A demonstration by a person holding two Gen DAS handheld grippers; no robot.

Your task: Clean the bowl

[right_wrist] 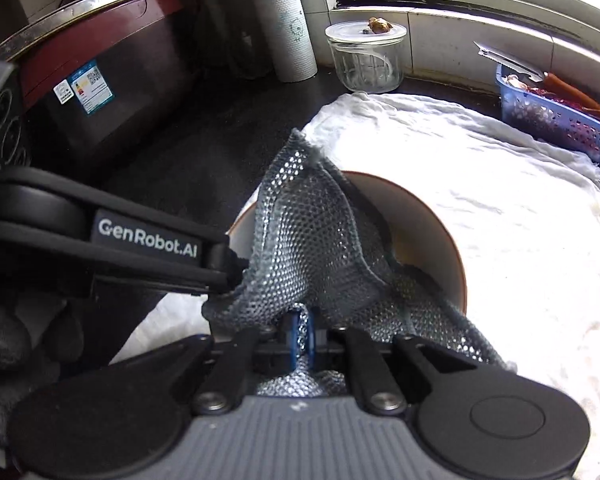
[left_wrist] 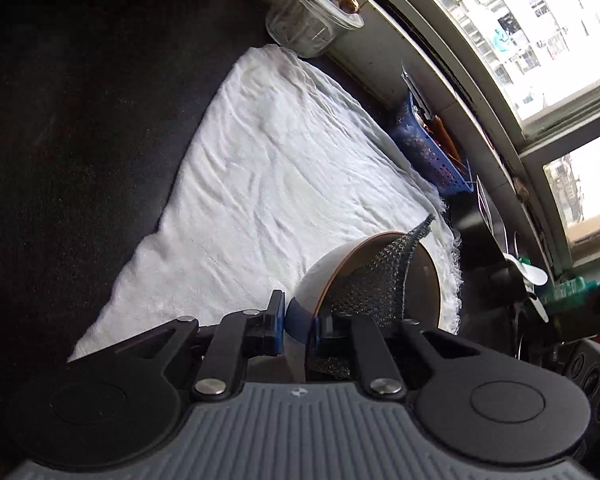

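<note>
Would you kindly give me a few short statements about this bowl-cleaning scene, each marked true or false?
1. The left tool grips the bowl by its rim. True.
2. The right tool is open and holds nothing. False: it is shut on the mesh scrubbing cloth.
3. The mesh scrubbing cloth drapes into the bowl. True.
4. The bowl sits over bare black counter. False: a white towel lies under it.
5. The glass jar has no lid. False: a clear lid with a brass knob covers it.
6. A blue basket stands beside the white towel, near the window. True.
</note>
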